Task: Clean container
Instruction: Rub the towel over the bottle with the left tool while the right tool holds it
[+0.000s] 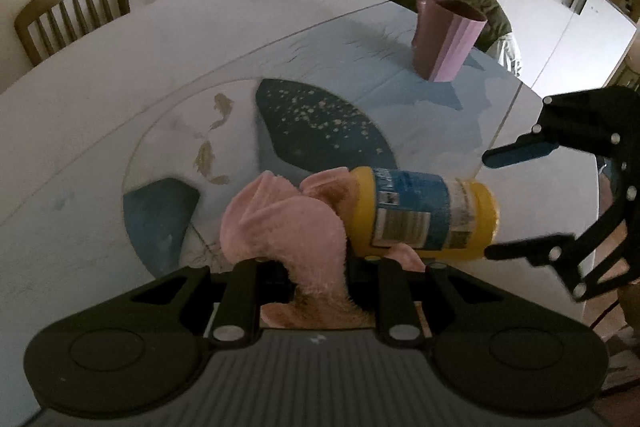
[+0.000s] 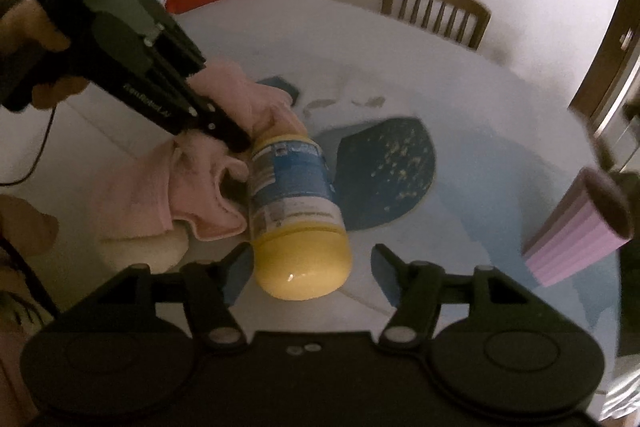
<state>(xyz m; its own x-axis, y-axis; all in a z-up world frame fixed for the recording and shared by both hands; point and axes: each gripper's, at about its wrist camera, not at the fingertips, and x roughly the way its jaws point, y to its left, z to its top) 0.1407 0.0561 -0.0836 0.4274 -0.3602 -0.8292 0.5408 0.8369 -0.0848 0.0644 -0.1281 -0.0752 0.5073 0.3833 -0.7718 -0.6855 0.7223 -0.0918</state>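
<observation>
My left gripper [image 2: 240, 143] is clamped on a fluffy pink cloth [image 1: 288, 223], fingers closed around the bunched fabric, and the cloth is pushed into the mouth of the yellow plastic jar with a blue-and-white label [image 1: 424, 213]. The jar lies roughly on its side above the white round table [image 1: 160, 39], mouth toward my left gripper and closed bottom toward my right one; I can't see what's inside, the cloth blocks the opening. My right gripper [image 2: 312, 267] is spread wide, blue-padded fingers [image 2: 238, 273] on either side of the jar's base; the left pad is at or touching the jar, the right pad stands clearly off it, so it isn't squeezing. More of the pink cloth hangs loose beside the jar in the right wrist view. Under the jar is a placemat with dark blue speckled shapes [image 1: 320, 131]. A ribbed lilac-pink cup [image 1: 448, 39] stands upright well apart at the far side of the table, its inside dark, contents not readable. A brown wooden chair [image 1: 72, 7] sits at the table's edge.
</observation>
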